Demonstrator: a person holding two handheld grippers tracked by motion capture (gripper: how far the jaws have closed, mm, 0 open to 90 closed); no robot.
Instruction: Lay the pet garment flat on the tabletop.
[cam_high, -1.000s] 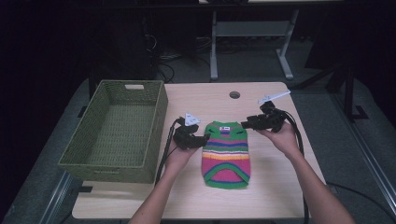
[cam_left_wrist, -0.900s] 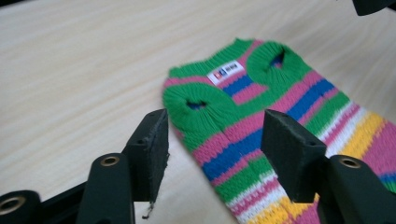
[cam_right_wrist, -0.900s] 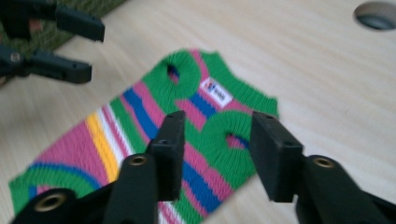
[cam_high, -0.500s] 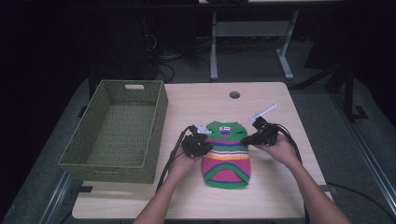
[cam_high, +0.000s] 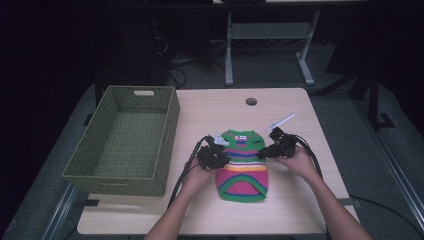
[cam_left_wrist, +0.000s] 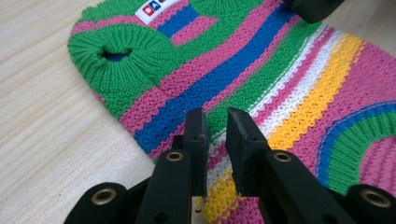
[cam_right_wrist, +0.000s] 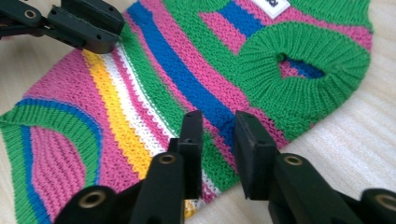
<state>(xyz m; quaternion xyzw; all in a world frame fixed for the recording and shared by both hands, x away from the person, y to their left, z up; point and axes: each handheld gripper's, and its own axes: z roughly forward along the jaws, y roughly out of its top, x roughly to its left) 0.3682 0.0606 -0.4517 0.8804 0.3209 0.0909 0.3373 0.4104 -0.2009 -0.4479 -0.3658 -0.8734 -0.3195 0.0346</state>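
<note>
Striped sweater (cam_high: 243, 162) lies flat on the table (cam_high: 290, 107), just right of the basket (cam_high: 125, 142). Left gripper (cam_left_wrist: 215, 126) and right gripper (cam_right_wrist: 219, 133) pinch its opposite side edges, jaws nearly together after closing, then easing slightly apart, knit between them.

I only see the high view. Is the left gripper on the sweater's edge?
Observer: Yes, the left gripper straddles the edge of the sweater at the white stripe; its jaws have just opened slightly, knit showing between them.
Operator: And the right?
Observer: The right gripper stands at the blue stripe by the armhole; jaws just opened slightly, knit between.
Operator: Pinched?
Observer: Cannot tell; a narrow gap shows at both.
</note>
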